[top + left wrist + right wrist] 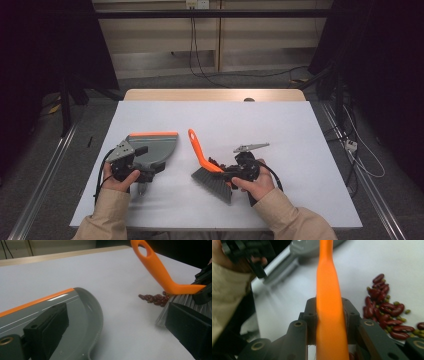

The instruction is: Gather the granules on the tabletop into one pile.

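The right gripper (239, 172) clamps the brush (210, 172); the left gripper (131, 167) grips the dustpan (152, 145). A hasty sweep could scatter the beans (387, 312) past the pan

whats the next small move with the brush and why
Probably a short sweep of the brush toward the dustpan. The right gripper is clamped on its orange handle, the beans lie heaped against the bristles, and the left gripper holds the dustpan across a bare gap.

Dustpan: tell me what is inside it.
The dustpan looks bare on the part of its tray seen in the left gripper view. The left gripper holding it covers the rest. The beans lie on the table.
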Tool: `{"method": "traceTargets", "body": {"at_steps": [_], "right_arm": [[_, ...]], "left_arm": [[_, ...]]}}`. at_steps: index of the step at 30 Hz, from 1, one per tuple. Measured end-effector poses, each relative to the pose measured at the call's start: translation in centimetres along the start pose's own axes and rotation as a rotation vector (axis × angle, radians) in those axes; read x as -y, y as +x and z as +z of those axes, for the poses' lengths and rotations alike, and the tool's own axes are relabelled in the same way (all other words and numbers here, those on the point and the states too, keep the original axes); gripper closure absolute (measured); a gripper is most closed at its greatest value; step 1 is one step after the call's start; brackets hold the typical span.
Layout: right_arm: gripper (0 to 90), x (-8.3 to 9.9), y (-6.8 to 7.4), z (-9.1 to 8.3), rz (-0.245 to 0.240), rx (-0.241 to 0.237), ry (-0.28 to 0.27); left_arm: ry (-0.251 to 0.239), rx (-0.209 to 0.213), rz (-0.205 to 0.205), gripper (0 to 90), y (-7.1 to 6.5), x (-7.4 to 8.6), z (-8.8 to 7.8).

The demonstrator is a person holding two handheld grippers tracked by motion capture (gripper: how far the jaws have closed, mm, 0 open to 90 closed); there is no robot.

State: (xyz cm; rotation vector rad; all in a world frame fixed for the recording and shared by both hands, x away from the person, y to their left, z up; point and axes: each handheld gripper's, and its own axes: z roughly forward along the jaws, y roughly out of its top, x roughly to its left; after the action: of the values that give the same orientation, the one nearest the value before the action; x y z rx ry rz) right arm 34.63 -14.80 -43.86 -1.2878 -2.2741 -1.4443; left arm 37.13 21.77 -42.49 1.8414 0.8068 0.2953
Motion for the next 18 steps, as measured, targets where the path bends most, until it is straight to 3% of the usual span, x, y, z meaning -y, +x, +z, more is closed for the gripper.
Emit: {"method": "traceTargets", "body": {"at_steps": [8, 18], "right_arm": [[71.1, -1.3, -1.9, -0.1, -0.142, 0.006, 0.022], [71.1, -3.0, -2.9, 0.6, -0.240, 0.003, 0.043]], "left_arm": [[0.002, -0.001, -0.004, 4.8, 0.1, 0.0, 0.1], [0.005, 0.000, -0.003, 4.8, 0.1, 0.0, 0.1]]}}
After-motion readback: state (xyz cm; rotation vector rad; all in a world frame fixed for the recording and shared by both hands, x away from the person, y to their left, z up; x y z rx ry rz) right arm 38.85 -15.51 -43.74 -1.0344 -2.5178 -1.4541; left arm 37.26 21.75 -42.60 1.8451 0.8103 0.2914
